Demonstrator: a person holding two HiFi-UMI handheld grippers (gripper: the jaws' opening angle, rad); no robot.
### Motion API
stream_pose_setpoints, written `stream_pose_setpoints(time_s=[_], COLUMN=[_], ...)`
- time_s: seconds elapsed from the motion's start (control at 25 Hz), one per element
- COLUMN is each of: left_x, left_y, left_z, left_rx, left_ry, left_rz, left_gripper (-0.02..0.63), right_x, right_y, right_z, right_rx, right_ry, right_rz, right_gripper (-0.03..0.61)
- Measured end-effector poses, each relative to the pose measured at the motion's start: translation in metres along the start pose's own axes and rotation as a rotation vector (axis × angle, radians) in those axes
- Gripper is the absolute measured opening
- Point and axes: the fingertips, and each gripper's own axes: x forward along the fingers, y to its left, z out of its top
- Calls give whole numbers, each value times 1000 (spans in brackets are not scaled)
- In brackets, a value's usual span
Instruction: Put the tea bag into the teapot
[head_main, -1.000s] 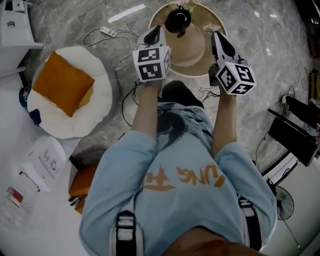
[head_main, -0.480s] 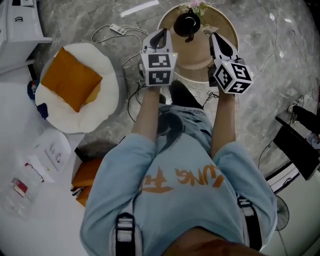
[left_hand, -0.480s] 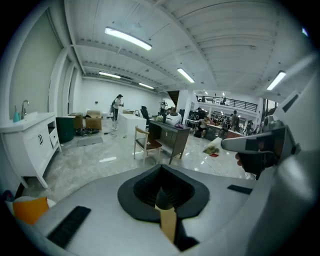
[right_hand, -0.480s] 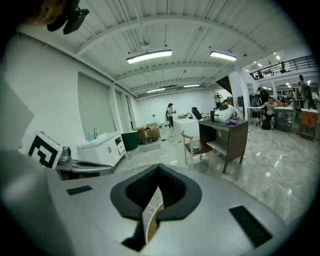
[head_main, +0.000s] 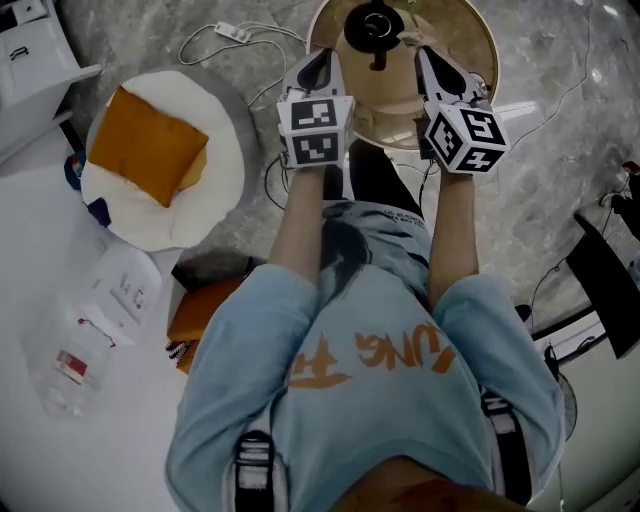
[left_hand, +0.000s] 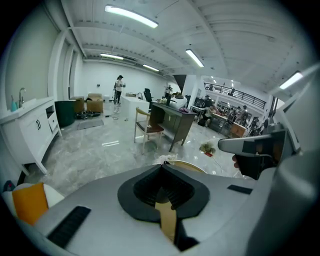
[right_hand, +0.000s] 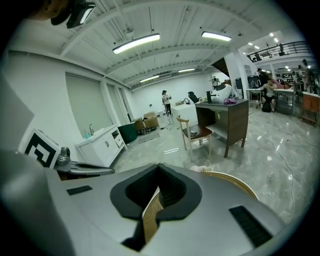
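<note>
A black teapot (head_main: 375, 25) stands on a round tan table (head_main: 470, 40) at the top of the head view. I cannot make out the tea bag in any view. My left gripper (head_main: 323, 58) is held at the table's near left rim, short of the teapot. Its jaws meet at the tip with nothing between them (left_hand: 161, 166). My right gripper (head_main: 427, 55) hovers over the near right side of the table, also shut and empty (right_hand: 159, 167). The table's rim (left_hand: 187, 165) peeks out beyond the left jaws.
A white round seat with an orange cushion (head_main: 150, 145) stands to the left. A power strip with a cable (head_main: 232, 33) lies on the marble floor. A white counter with papers (head_main: 110, 300) is at lower left. A wooden chair (left_hand: 147, 127) and dark desk (right_hand: 225, 122) stand farther off.
The person has stepped towards the round table. Both grippers have moved forward with it, from short of the rim to beside the teapot. Both jaws have stayed shut.
</note>
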Motion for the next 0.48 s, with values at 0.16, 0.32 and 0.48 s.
stream_pose_setpoints(time_s=[0.16,0.32,0.48], left_x=[31,54,77], left_y=[-8,-13,-11], left_z=[3,0,-10], left_rx=[-11,-6,-11], left_ry=[28,58,93], left_rz=[-4,-16,-13], left_gripper=[25,25,25], right_x=[24,52,77], right_y=[-14,-22,-30], right_z=[-11,-29,-45], right_rx=[-12,-38,-66], right_ry=[53,118,180], right_rz=[26,54,79], right_gripper=[11,11,11])
